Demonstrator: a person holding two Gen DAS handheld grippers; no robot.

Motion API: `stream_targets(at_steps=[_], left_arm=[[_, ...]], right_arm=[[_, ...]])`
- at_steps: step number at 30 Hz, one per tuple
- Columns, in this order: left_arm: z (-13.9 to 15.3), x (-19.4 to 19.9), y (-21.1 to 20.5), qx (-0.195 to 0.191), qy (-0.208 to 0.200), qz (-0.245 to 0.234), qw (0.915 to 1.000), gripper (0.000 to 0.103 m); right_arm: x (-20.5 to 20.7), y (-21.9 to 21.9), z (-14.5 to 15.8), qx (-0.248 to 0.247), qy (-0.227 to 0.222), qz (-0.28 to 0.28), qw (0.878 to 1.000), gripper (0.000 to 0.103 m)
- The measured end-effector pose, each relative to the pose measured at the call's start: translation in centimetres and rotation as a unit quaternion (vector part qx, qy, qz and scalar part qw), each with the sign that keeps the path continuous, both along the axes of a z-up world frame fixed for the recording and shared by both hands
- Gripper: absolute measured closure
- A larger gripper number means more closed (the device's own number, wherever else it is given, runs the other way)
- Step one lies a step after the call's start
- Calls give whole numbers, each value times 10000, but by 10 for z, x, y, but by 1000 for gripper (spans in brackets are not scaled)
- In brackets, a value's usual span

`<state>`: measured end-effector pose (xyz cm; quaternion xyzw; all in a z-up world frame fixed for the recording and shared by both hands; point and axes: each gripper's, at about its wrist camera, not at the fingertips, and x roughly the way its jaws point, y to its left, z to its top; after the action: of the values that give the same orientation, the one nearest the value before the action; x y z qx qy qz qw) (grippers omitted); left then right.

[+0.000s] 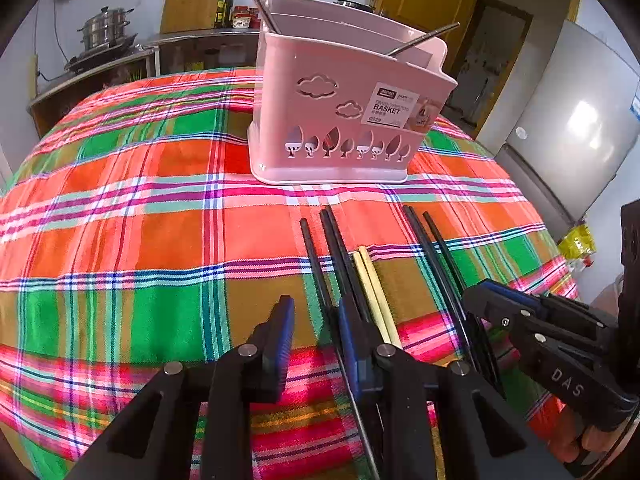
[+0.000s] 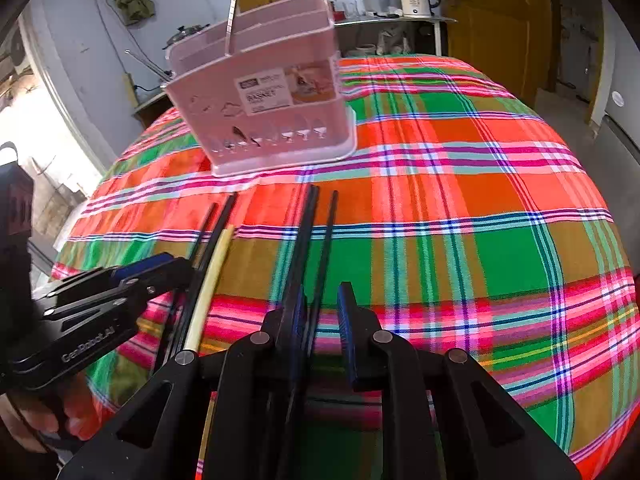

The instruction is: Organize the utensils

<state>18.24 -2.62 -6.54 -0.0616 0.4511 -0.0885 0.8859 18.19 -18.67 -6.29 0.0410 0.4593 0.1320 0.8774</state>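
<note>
Nearest the left wrist lens, the left gripper point(image 1: 316, 320) hovers low over the plaid tablecloth point(image 1: 120, 240) – its jaws stand apart with only cloth between them, grasping nothing. Just right of its right finger lie black chopsticks point(image 1: 340, 248) and a pale wooden pair point(image 1: 374, 284), flat on the cloth. Further right, the right gripper point(image 2: 322, 312) has its jaws parted too – one black chopstick point(image 2: 326, 240) runs between the pads, unpinched. Behind them, the pink basket point(image 1: 332, 120) stands upright, metal chopsticks point(image 1: 424, 38) leaning inside.
</note>
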Motion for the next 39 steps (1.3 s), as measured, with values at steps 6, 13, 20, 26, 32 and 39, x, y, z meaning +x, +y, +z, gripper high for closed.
stream_targets(at_steps=[6,13,20,26,32,39], left_arm=[[-1,0,2,209,-34,28,9998,94],[-1,-23,31,142,-30,209,9997,98],[0,-37,63,-191,181,350,9990,98],[1,-11,56,-31,321,154,9994,97],[3,13,49,230,472,-171,9985,94],[4,19,41,606,544,-318,9962,98]], right_arm=[[5,5,0,-235,-22,32,9997,90],[-8,-11,0,-269,53,-30,9996,96],[-17,-22,3,-201,226,-44,9995,95],[6,-15,2,-296,303,-2,9991,95],[26,-14,2,-226,471,17,9986,95],[37,-8,2,-261,565,148,9980,98]])
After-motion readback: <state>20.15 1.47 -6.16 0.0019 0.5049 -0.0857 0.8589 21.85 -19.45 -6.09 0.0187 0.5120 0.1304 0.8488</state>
